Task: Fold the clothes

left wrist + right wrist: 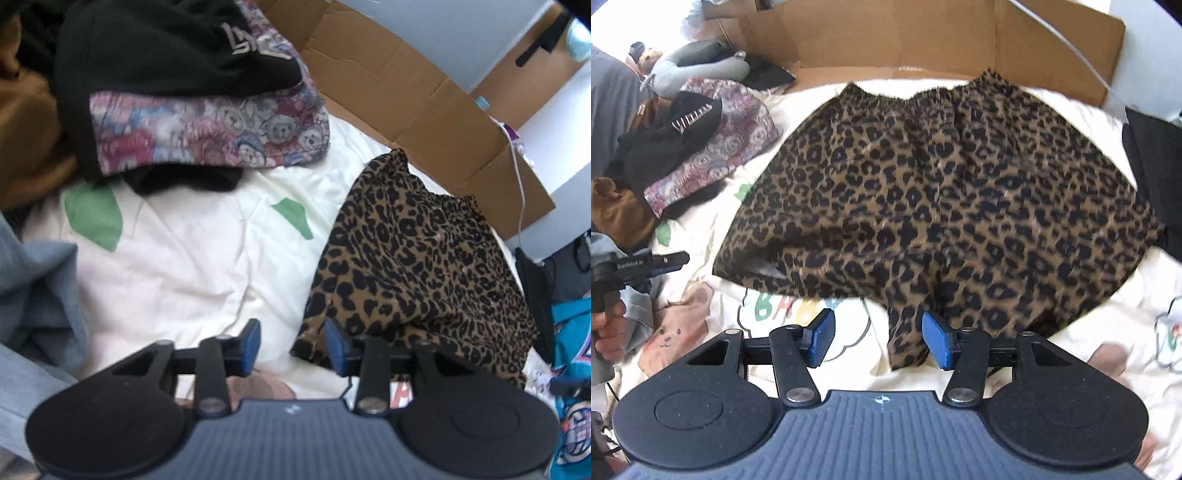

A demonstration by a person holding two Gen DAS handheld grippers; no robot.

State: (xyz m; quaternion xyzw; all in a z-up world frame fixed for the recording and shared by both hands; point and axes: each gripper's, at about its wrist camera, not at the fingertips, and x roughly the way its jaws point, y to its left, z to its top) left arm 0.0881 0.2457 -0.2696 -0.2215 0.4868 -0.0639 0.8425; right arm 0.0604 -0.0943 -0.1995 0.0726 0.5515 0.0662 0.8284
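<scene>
While the left gripper [292, 343] hangs low over the white bedspread [177, 266], its blue pads [252, 341] stand spread apart with nothing between them. Just right of the right-hand pad lies the leopard-print shorts [417, 258], the near corner of the cloth touching or passing just behind that pad; I cannot tell which. Farther back on the left sits a heap of clothes: a black garment [159, 51] with pale lettering on top of a teddy-bear print cloth [207, 129], with brown cloth [26, 122] beside them. Grey fabric [33, 288] fills the left edge, and a flattened cardboard box [424, 92] stands along the far side of the bed. A turquoise garment [572, 387] shows at the right edge.

From the right wrist, the right gripper [878, 338] also has its jaws spread wide and empty. The shorts [942, 192] lie flat on the bedspread [1108, 350], waistband toward the cardboard [886, 33], hem toward the camera. One leg's hem reaches down between the two pads [822, 338], nearer the right one. At the left edge a hand [607, 332] holds the left gripper [670, 258], which is near the shorts' left hem. The clothes heap [687, 147] lies beyond it.
</scene>
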